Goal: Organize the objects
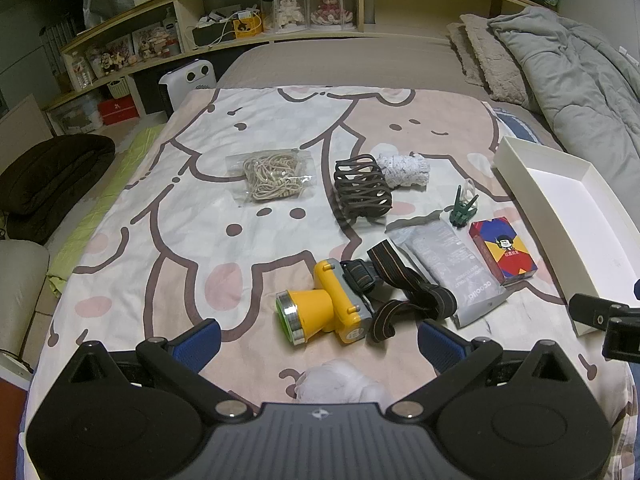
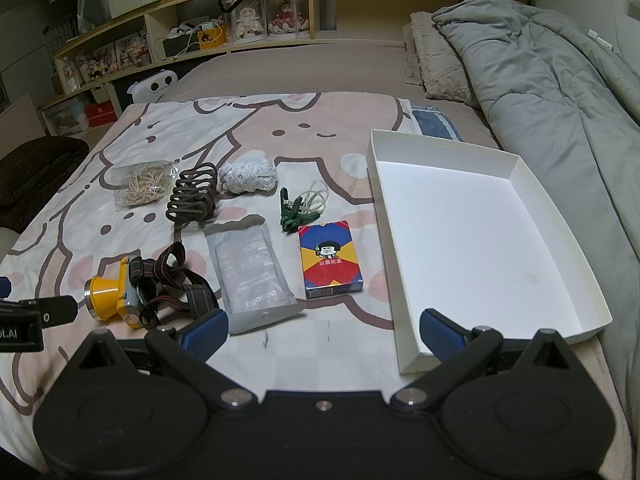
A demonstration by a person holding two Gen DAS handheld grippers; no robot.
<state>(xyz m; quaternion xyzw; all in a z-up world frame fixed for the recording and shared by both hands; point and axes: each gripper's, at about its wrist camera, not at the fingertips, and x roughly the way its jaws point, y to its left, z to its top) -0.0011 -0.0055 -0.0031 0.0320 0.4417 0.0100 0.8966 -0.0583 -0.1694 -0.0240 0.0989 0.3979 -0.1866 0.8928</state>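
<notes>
My left hand-held gripper [image 1: 318, 344] hung released over the near edge of the bed, its blue-padded fingers spread wide with nothing between them. My right hand-held gripper [image 2: 324, 330] was likewise released, its right finger pad [image 2: 442, 334] just over the near corner of the white shallow cardboard tray [image 2: 404, 264], which lay bare inside on the right side of the cartoon-printed pink and white bedsheet [image 1: 180, 240].

Nearest my left hand-held gripper lay a crumpled white tissue wad [image 1: 340, 384]. Just beyond it sat the yellow plastic headlamp [image 1: 320, 306], its lens turned left, its black and orange elastic strap [image 1: 412, 292] trailing to the right. Touching the strap lay a grey flat foil pouch [image 1: 448, 264] printed with text, and just beside that, a colourful red, blue and yellow box of playing cards [image 1: 504, 252], between the pouch and the tray.

Farther on, a dark green plastic clip [image 2: 298, 216] with a loop of pale cord stood near the far end of the card box. Beyond the pouch sat a dark brown coil of cord [image 1: 362, 188], touching a white bundle of patterned string [image 1: 404, 170] behind it. To their left, apart, lay a clear plastic bag of beige twine [image 1: 272, 178].

Farthest back, a grey quilted duvet [image 2: 540, 80] was heaped on the right, and a wooden shelf [image 1: 280, 12] ran behind the bed.
</notes>
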